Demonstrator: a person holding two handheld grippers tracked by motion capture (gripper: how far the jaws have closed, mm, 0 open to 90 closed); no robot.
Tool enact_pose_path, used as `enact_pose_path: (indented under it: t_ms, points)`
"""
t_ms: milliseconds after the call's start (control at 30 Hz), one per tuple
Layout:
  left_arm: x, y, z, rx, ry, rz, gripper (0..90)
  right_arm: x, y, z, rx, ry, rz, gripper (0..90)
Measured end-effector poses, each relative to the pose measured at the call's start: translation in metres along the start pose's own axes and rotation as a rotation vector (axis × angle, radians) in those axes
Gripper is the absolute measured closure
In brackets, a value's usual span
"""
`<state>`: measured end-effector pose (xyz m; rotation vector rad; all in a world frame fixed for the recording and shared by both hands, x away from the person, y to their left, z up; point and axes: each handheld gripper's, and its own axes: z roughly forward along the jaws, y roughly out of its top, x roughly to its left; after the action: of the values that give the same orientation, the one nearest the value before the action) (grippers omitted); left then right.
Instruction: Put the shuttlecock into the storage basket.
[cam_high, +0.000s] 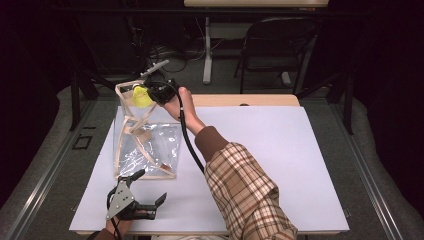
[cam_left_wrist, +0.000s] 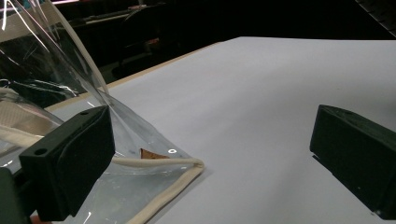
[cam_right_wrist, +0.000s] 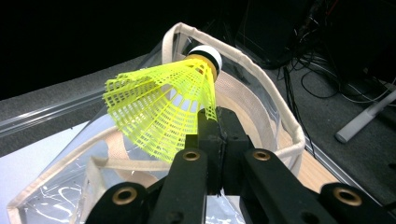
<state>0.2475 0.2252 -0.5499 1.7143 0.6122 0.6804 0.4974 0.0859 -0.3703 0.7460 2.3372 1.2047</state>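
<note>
Above the clear bag's (cam_high: 145, 145) open mouth, right gripper (cam_right_wrist: 212, 122) pinches yellow shuttlecock (cam_right_wrist: 161, 105); left gripper (cam_left_wrist: 210, 154) gapes beside its near corner. Next: lower, release inside.

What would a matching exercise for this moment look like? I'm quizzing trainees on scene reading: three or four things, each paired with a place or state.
Things:
1. shuttlecock
2. left gripper
3. right gripper
4. clear bag

Places or states:
A. open, low at the table's near edge
B. yellow, pinched by its skirt
C. shut, raised over the bag's open top
D. standing on the white table, cream-trimmed

Pairs: 1-B, 2-A, 3-C, 4-D
</note>
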Motion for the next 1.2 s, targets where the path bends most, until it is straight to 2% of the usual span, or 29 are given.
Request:
enact_pose_path:
  t_ms: [400, 667, 933, 1033, 1067, 1200]
  points:
    - [0.000, 0.000, 0.000, 0.000, 0.001, 0.002, 0.0, -0.001, -0.003, 0.004, 0.022, -0.021, 0.001, 89.5]
    - [0.000, 0.000, 0.000, 0.001, 0.000, 0.001, 0.0, -0.002, -0.005, 0.006, 0.018, -0.026, 0.009, 87.2]
    - [0.000, 0.000, 0.000, 0.000, 0.000, 0.000, 0.0, -0.006, -0.007, -0.002, -0.009, -0.011, 0.028, 66.9]
    - [0.000, 0.000, 0.000, 0.002, 0.001, 0.001, 0.0, -0.009, -0.008, -0.006, -0.012, 0.004, 0.032, 56.4]
    - [0.000, 0.000, 0.000, 0.001, 0.001, 0.000, 0.0, -0.010, -0.008, -0.009, -0.008, 0.011, 0.037, 49.9]
    - [0.000, 0.000, 0.000, 0.001, 0.004, -0.002, 0.0, -0.013, -0.010, -0.015, 0.010, 0.045, 0.042, 36.9]
